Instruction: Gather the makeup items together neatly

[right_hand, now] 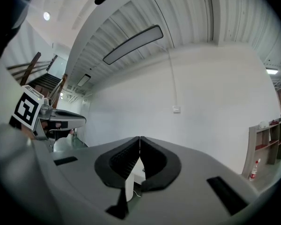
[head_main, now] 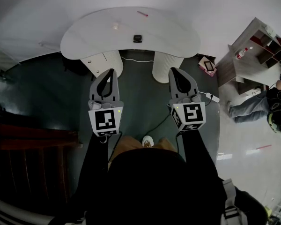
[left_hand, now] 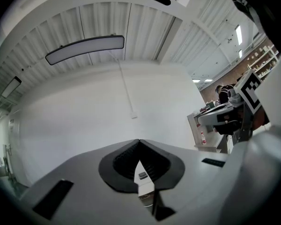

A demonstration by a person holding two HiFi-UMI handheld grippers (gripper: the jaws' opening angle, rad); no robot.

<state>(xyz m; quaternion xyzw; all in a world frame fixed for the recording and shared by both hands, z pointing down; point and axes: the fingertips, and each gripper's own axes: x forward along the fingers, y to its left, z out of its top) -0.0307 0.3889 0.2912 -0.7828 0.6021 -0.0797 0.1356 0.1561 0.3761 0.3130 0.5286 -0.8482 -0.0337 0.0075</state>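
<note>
The white desk (head_main: 84, 39) curves at twelve o'clock. The left gripper (head_main: 111, 72) and right gripper (head_main: 173, 71) point level toward it, jaws fully together, holding nothing. On the desk lie a dark square case (head_main: 137, 38), a pale item (head_main: 115, 26) at its ten o'clock and a red stick (head_main: 142, 14) at its twelve.

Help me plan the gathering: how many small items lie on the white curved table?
3: thin red stick at the far edge, small white round piece left of centre, black square case nearest.
</note>
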